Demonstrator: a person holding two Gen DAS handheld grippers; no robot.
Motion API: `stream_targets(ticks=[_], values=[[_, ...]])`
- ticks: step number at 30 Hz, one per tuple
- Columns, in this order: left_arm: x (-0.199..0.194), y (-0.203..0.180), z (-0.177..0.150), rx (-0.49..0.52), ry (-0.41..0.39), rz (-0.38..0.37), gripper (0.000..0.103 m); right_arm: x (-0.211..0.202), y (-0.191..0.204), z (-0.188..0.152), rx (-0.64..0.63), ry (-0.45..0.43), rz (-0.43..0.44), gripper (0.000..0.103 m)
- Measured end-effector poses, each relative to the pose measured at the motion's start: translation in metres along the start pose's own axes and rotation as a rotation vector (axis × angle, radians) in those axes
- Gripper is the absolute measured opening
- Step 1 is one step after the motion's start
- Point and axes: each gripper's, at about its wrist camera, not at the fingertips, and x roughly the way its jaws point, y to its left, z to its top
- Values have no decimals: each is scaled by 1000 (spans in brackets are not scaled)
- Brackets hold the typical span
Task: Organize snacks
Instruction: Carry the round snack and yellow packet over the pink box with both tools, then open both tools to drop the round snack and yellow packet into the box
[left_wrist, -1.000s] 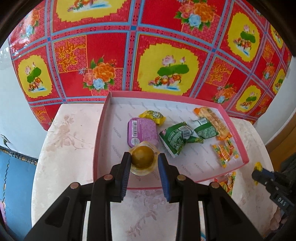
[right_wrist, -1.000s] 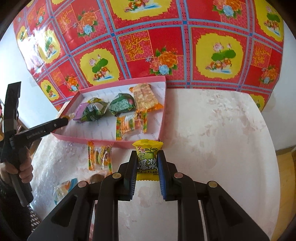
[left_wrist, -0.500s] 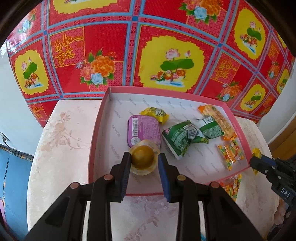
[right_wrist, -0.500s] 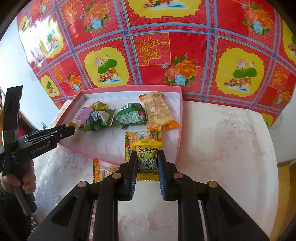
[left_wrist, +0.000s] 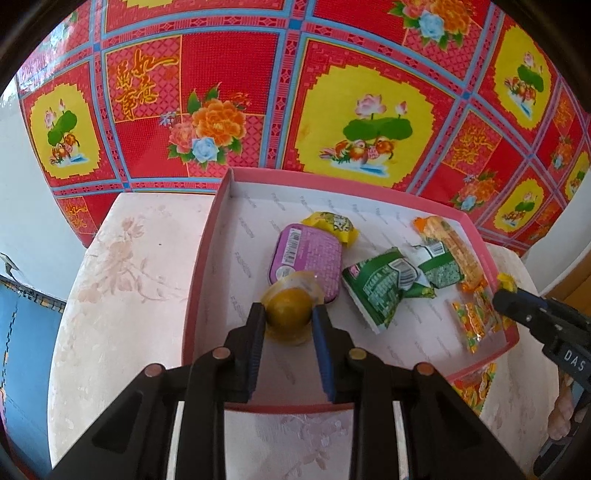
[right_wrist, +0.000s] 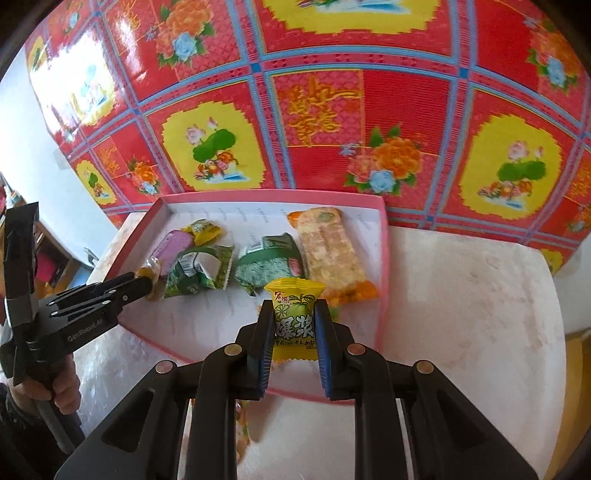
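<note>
Two grippers each pinch a snack over the pink tray. In the left wrist view, the left gripper (left_wrist: 289, 318), at lower centre, has just been closing and its pads press on a yellow jelly cup (left_wrist: 290, 308) above the pink tray (left_wrist: 201, 280), touching a purple packet (left_wrist: 308, 258). Two green packets (left_wrist: 384, 286) and an orange cracker pack (left_wrist: 448, 245) lie to the right; the right gripper's tip (left_wrist: 517, 301) enters at the right edge.

In the right wrist view, the right gripper (right_wrist: 294, 324), at lower centre, clamps a yellow candy packet (right_wrist: 294, 319) over the tray's near right part. The left gripper shows at centre left, held by a hand (right_wrist: 61, 387).
</note>
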Motion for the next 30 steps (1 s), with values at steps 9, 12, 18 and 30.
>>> stream_targets(ticks=[9,12,18,30], values=[[0,7,1,-25,-7,-5,28,28,5,9,-11,38,-12,22],[0,7,0,-25,-7,-5,28,35,5,10,2,47,-5,22],[3,7,0,-17,-10,17,28,43,4,15,12,50,-11,22],[6,4,1,-13,-13,17,28,64,4,17,35,74,-2,22]])
